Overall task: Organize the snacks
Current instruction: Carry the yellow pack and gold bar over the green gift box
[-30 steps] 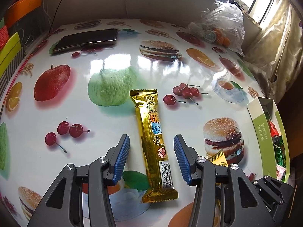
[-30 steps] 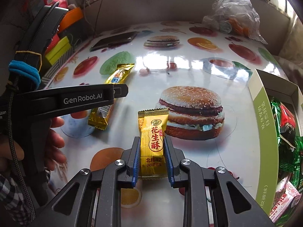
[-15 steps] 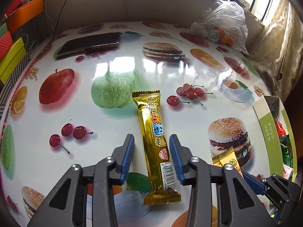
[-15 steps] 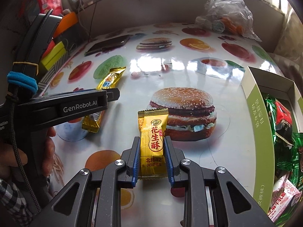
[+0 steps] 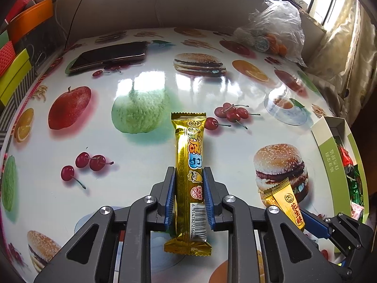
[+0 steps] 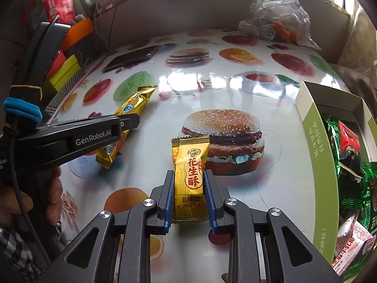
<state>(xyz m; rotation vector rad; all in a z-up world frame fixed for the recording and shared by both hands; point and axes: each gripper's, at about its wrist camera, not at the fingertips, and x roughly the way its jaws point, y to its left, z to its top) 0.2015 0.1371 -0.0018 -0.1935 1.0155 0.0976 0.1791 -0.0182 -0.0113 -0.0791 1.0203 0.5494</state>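
Left wrist view, lower centre: the left gripper is clamped on the long gold snack bar near its barcode end, so most of its length juts forward over the worktop; right wrist view, lower centre: the right gripper grips the short yellow peanut candy by its long edges; the green snack box, right edge of frame, looks the likely destination.

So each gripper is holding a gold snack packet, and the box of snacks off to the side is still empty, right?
Not quite. Each gripper does hold a gold packet: the left gripper the long gold bar, the right gripper the peanut candy. But the green box already holds several packets, as the right wrist view shows.
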